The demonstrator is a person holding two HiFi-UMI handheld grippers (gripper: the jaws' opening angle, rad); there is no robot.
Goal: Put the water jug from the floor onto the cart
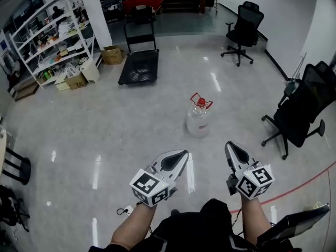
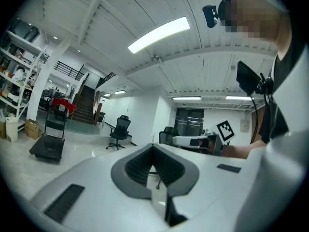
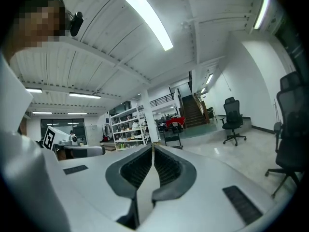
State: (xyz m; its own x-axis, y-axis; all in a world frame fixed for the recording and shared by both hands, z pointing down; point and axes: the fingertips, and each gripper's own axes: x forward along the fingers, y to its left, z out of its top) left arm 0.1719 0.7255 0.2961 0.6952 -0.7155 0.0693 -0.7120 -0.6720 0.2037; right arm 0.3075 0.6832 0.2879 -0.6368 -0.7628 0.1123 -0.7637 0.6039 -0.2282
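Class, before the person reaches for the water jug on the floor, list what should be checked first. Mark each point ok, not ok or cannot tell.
1. Water jug stands upright on the floor: ok.
2. Left gripper open for a grasp: not ok; its fingers are shut with nothing between them.
3. Right gripper open for a grasp: not ok; its fingers are shut and hold nothing.
4. Cart deck free for the jug: ok; nothing shows on it.
5. Floor between jug and cart free of obstacles: ok.
6. How full the jug is: cannot tell.
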